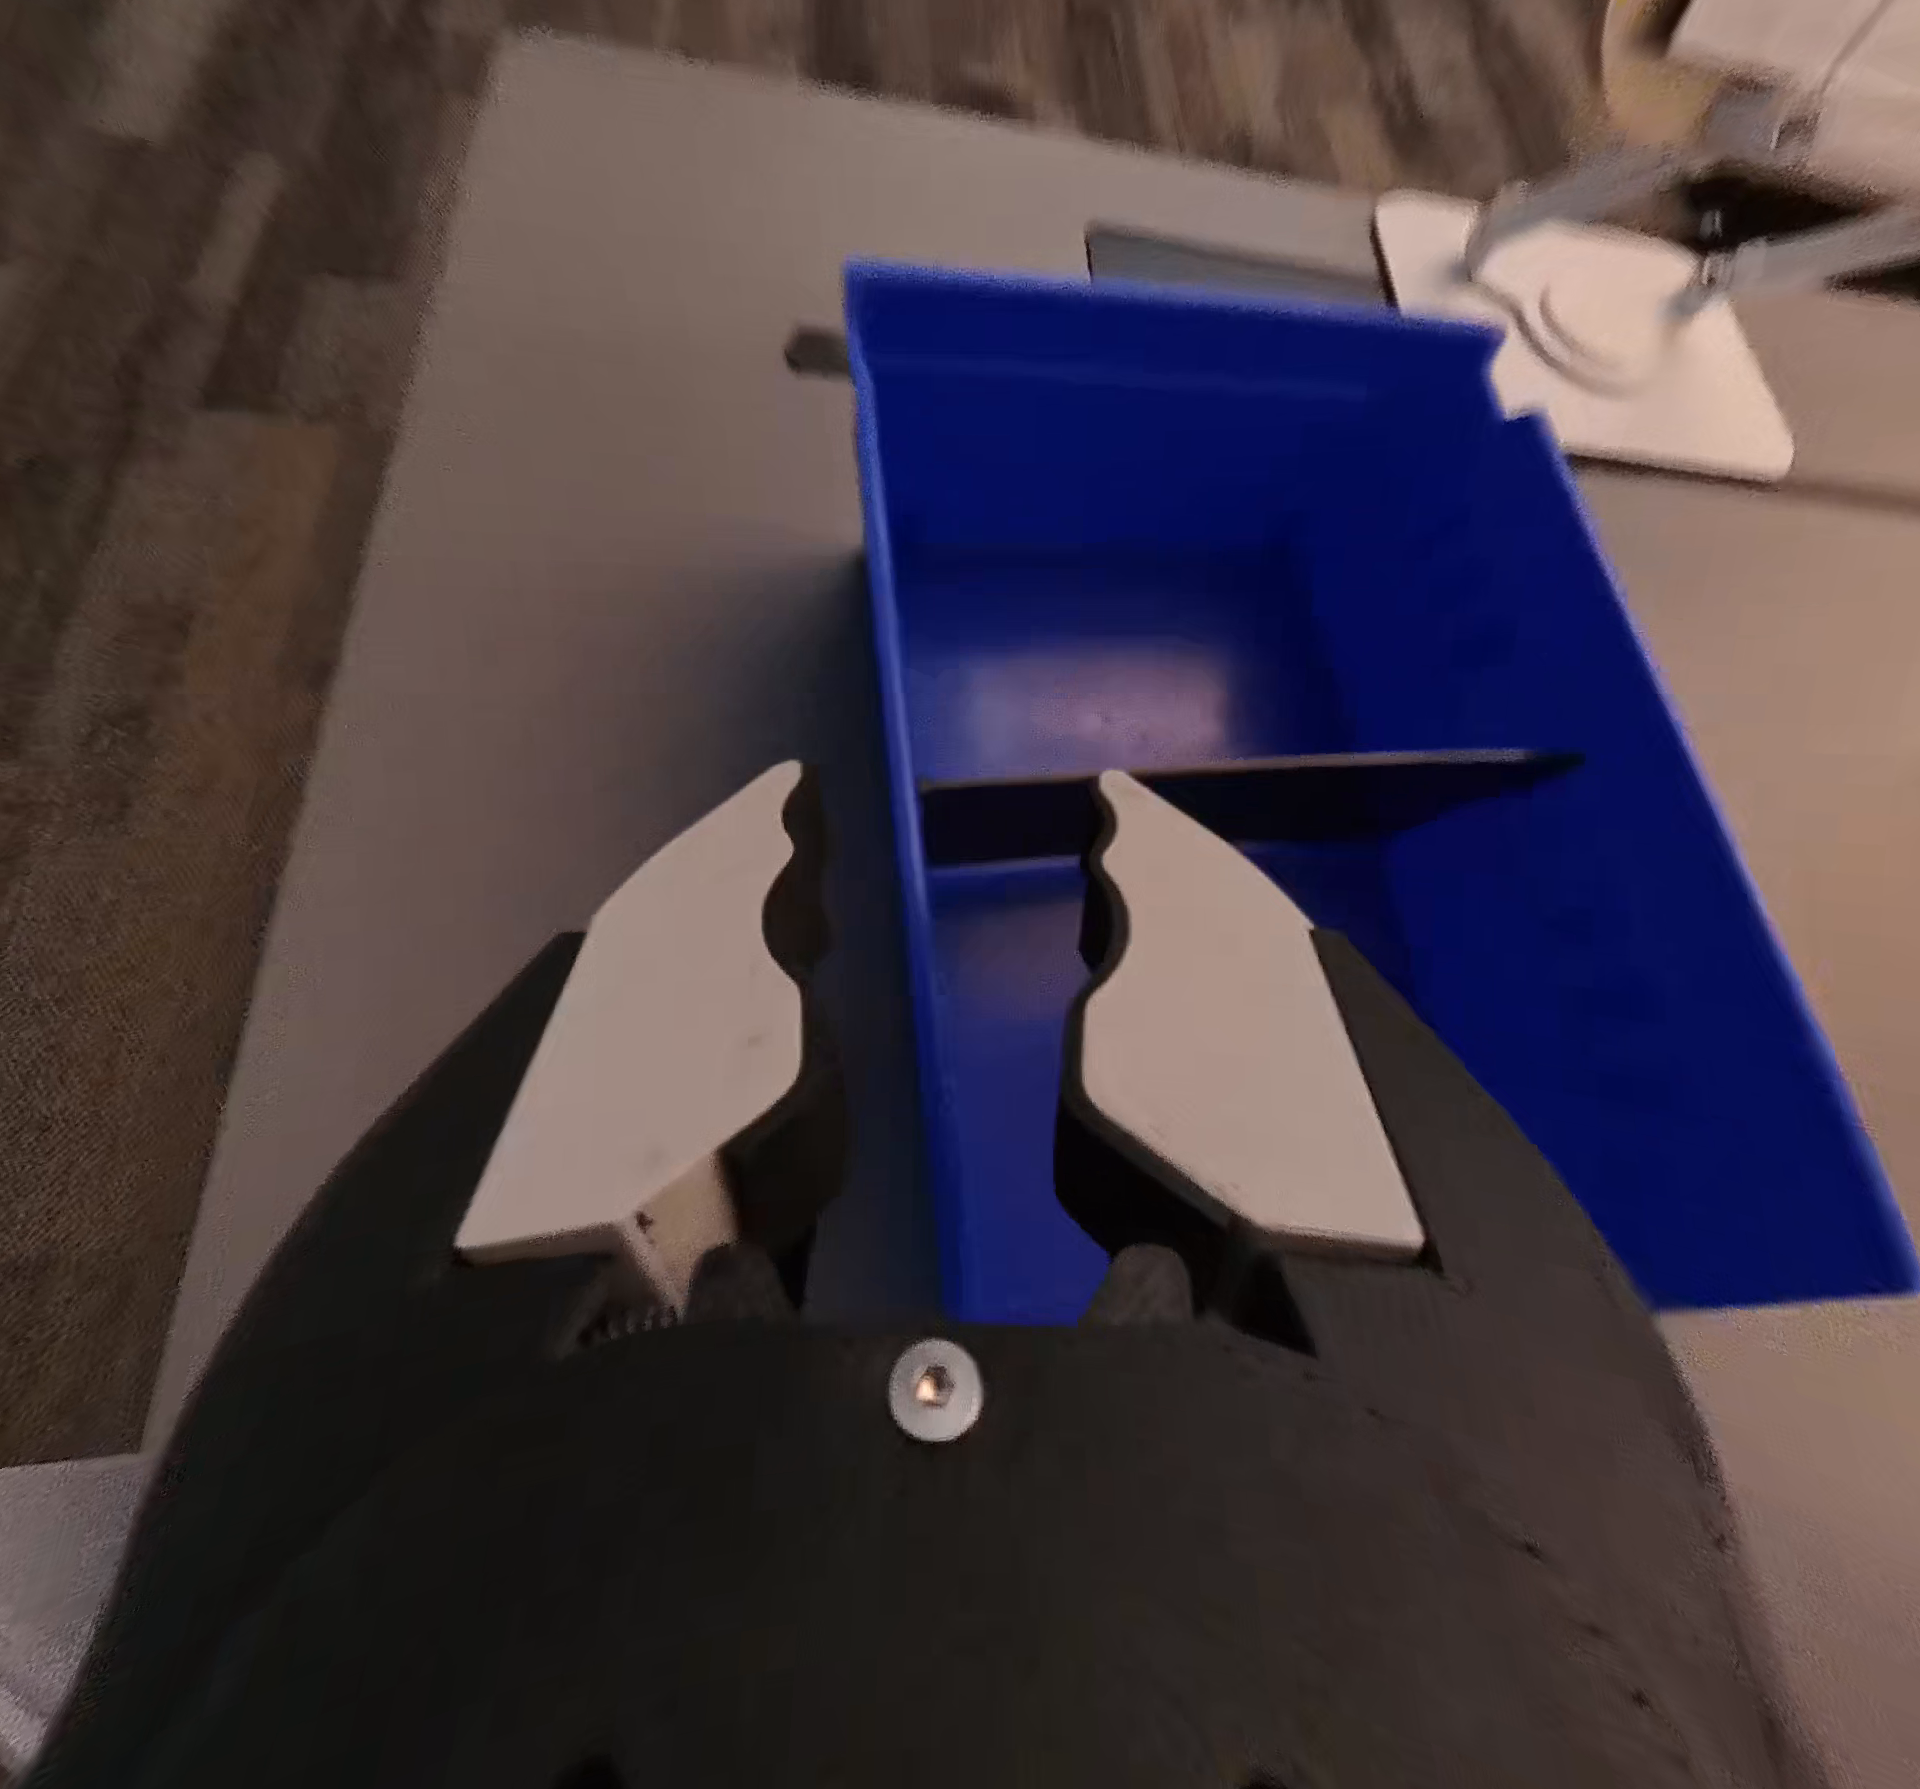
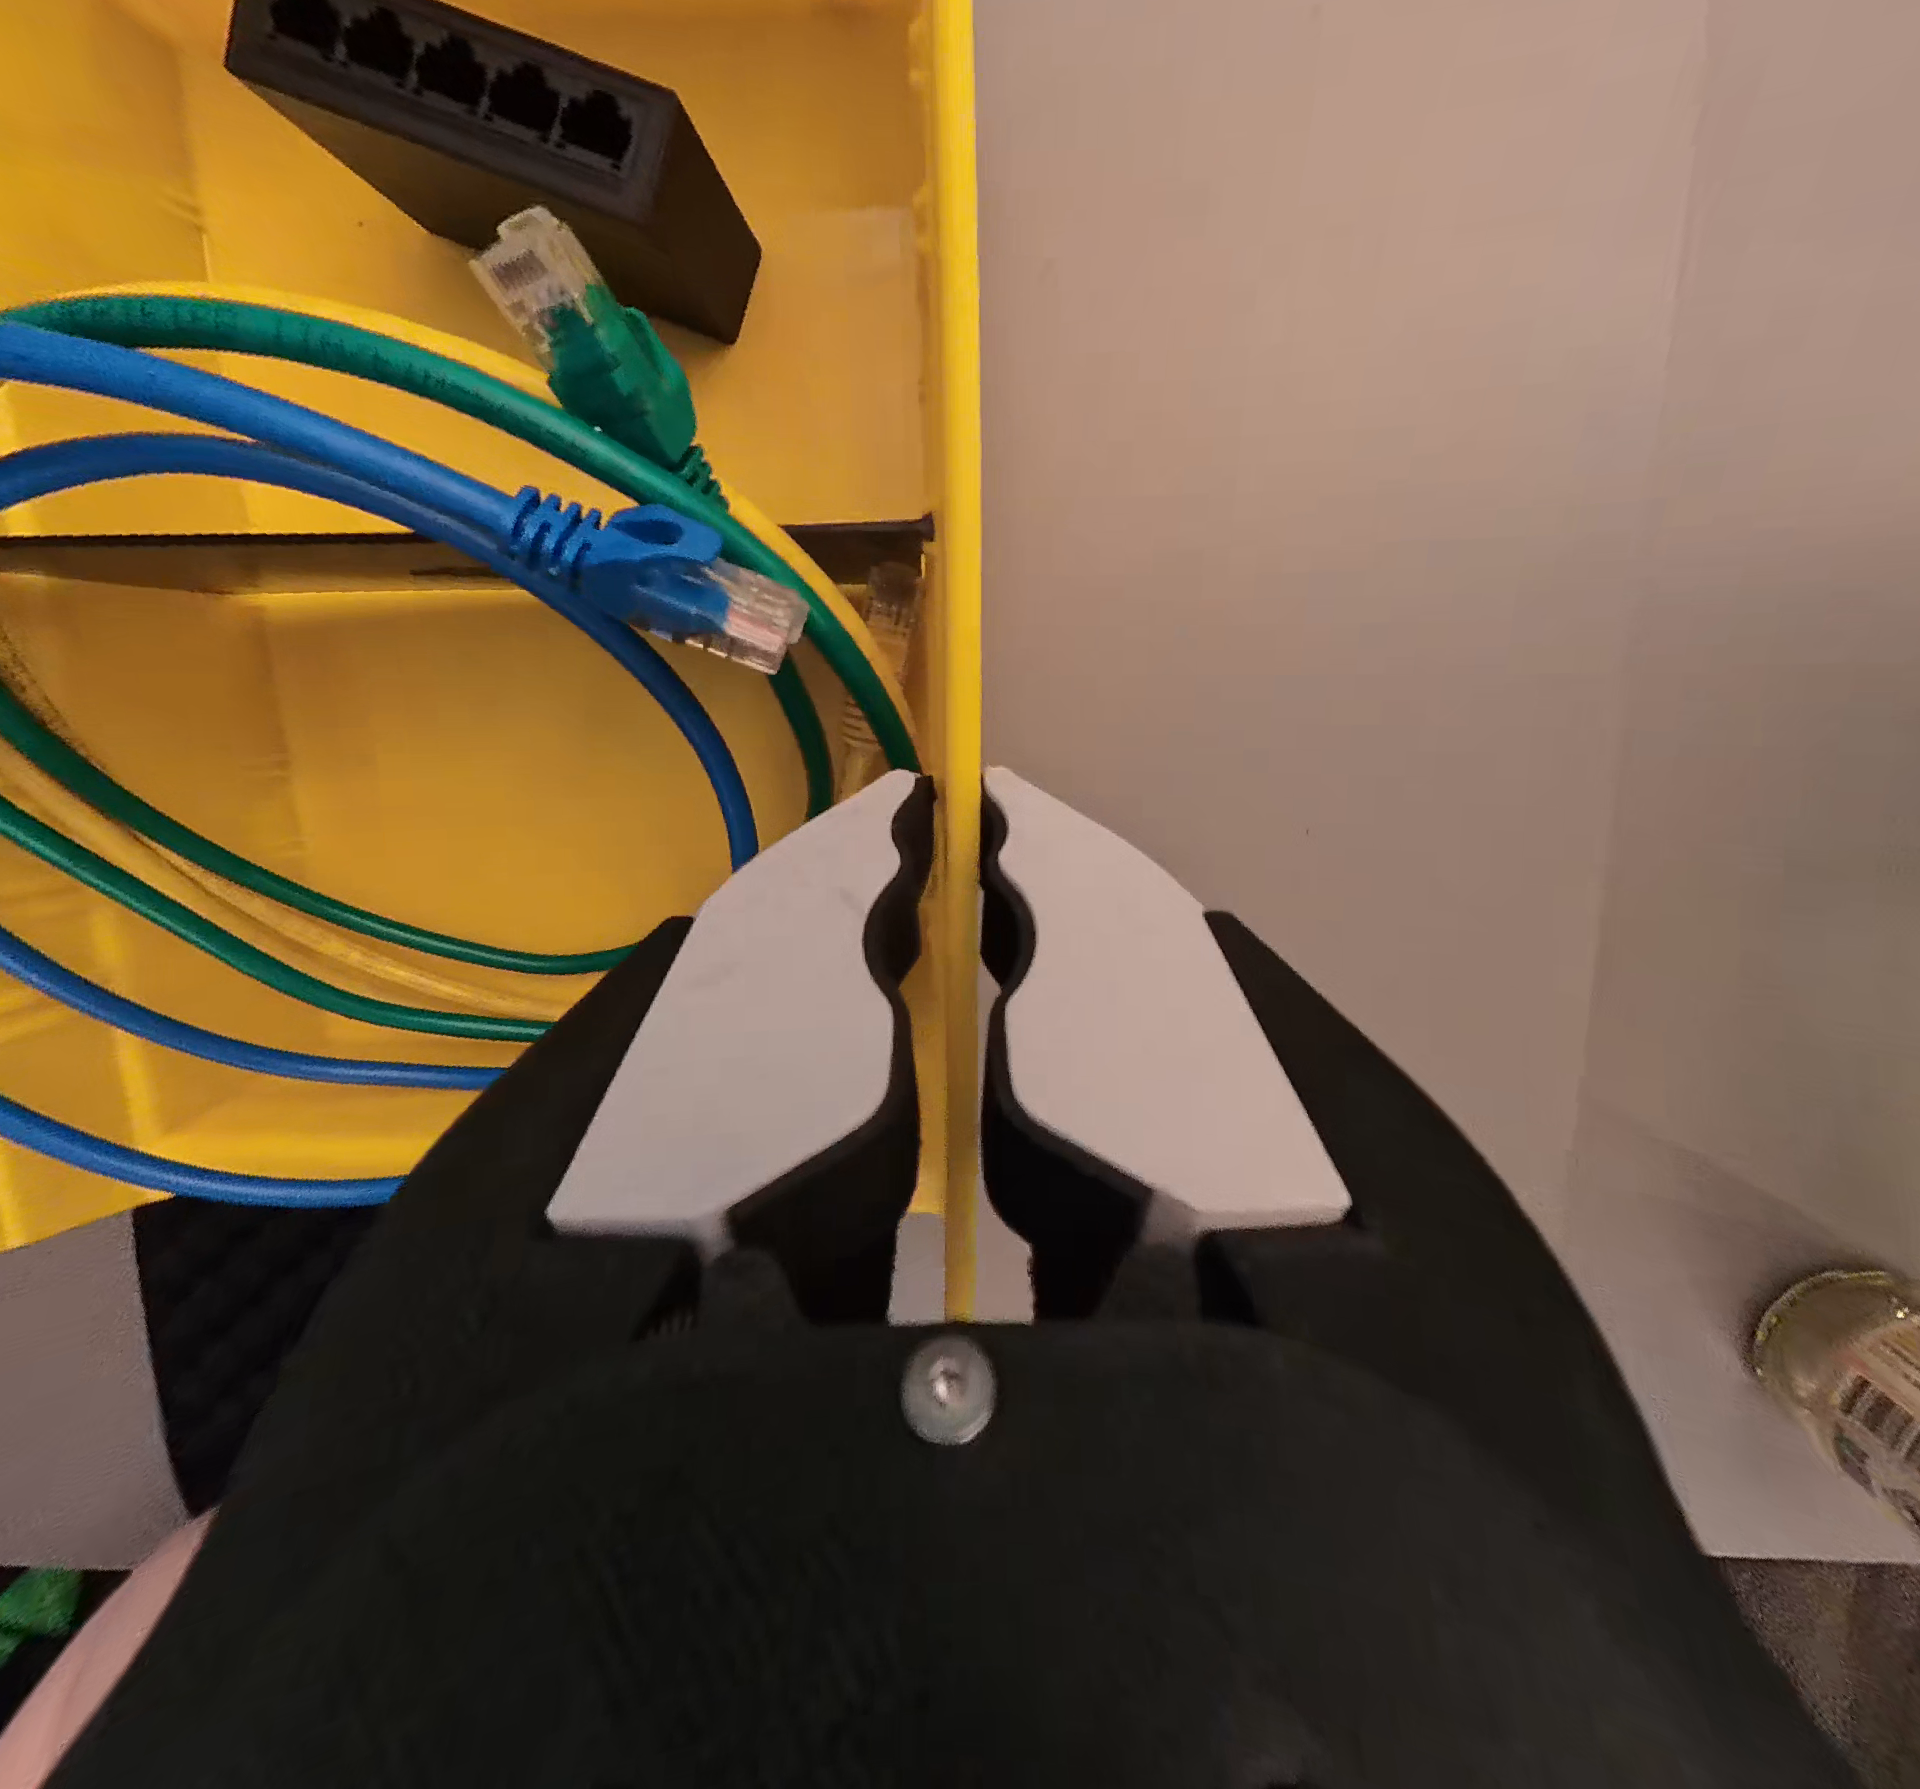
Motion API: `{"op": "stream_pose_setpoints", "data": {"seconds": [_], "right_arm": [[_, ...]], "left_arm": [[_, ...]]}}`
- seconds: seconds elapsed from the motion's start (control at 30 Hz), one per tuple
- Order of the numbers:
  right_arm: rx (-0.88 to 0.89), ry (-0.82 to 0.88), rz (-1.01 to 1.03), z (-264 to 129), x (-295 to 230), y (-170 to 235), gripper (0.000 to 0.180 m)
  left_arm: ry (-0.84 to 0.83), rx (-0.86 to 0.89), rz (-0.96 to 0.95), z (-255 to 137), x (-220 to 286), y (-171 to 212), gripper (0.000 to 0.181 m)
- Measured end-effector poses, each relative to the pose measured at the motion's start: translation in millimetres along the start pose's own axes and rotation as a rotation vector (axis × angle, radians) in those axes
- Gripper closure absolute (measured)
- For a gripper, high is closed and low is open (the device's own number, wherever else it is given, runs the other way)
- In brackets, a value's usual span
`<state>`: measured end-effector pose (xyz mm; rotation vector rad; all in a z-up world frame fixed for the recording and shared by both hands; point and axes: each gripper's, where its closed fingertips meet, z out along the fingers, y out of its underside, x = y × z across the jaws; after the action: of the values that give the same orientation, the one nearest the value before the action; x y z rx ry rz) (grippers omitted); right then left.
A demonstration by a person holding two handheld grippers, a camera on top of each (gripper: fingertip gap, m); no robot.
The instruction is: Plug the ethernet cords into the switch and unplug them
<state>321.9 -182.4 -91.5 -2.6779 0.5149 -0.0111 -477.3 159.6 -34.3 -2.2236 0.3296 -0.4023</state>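
While clamping yellow bin (image 2: 954, 389), right tool (image 2: 958, 783) grips.

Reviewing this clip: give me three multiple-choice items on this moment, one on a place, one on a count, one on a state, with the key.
1. Where does the black switch lie?
A. in the yellow bin
B. in the blue bin
C. on the table

2. How many ports show on the switch's face?
A. three
B. five
C. eight

3. What do the right tongs do?
A. hold the blue plug
B. hang open over the table
C. pinch the yellow bin's wall

Key: 1 A, yellow walls surround it; 2 B, five sockets stand in a row; 3 C, the wall's edge runs between the closed fingers.
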Motion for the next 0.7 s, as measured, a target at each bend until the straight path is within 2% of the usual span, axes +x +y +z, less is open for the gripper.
{"op": "stream_pose_setpoints", "data": {"seconds": [0.03, 0.1, 0.27, 0.3, 0.37, 0.4, 0.43, 0.5, 0.53, 0.6, 0.7], "right_arm": [[-0.003, 0.003, 0.004, 0.0, 0.0, -0.1, 0.172], [-0.004, 0.011, 0.007, -0.1, 0.1, -0.1, 0.172], [0.000, 0.016, 0.000, -0.2, 0.3, -0.3, 0.172], [0.001, 0.016, -0.002, -0.2, 0.4, -0.3, 0.172], [0.005, 0.017, -0.008, -0.2, 0.4, -0.4, 0.172], [0.008, 0.018, -0.011, -0.1, 0.5, -0.5, 0.171], [0.010, 0.018, -0.015, -0.2, 0.5, -0.6, 0.171], [0.014, 0.018, -0.022, 0.0, 0.6, -0.9, 0.171], [0.016, 0.017, -0.025, 0.0, 0.7, -0.9, 0.171], [0.021, 0.010, -0.025, 0.1, 0.6, -1.1, 0.171], [0.024, 0.001, -0.017, 0.4, 0.1, -1.2, 0.172]], "left_arm": [[0.026, -0.043, 0.012, 6.5, 4.8, 7.8, 0.131], [0.072, -0.090, 0.023, 15.6, 10.9, 17.2, 0.126], [0.155, -0.027, -0.050, 12.0, 15.3, 5.2, 0.126], [0.208, -0.013, -0.071, 9.9, 23.1, -0.4, 0.122], [0.472, 0.049, -0.125, -3.9, 62.2, -20.4, 0.106], [0.617, 0.108, -0.149, -15.4, 82.0, -35.4, 0.108], [0.718, 0.190, -0.172, -26.9, 95.5, -53.1, 0.123], [0.820, 0.346, -0.099, -46.7, 115.3, -76.8, 0.140], [0.802, 0.392, 0.000, -50.2, 121.6, -79.2, 0.147], [0.625, 0.432, 0.160, -44.1, 114.9, -79.0, 0.152], [0.373, 0.365, 0.194, -31.3, 80.8, -68.0, 0.153]]}}
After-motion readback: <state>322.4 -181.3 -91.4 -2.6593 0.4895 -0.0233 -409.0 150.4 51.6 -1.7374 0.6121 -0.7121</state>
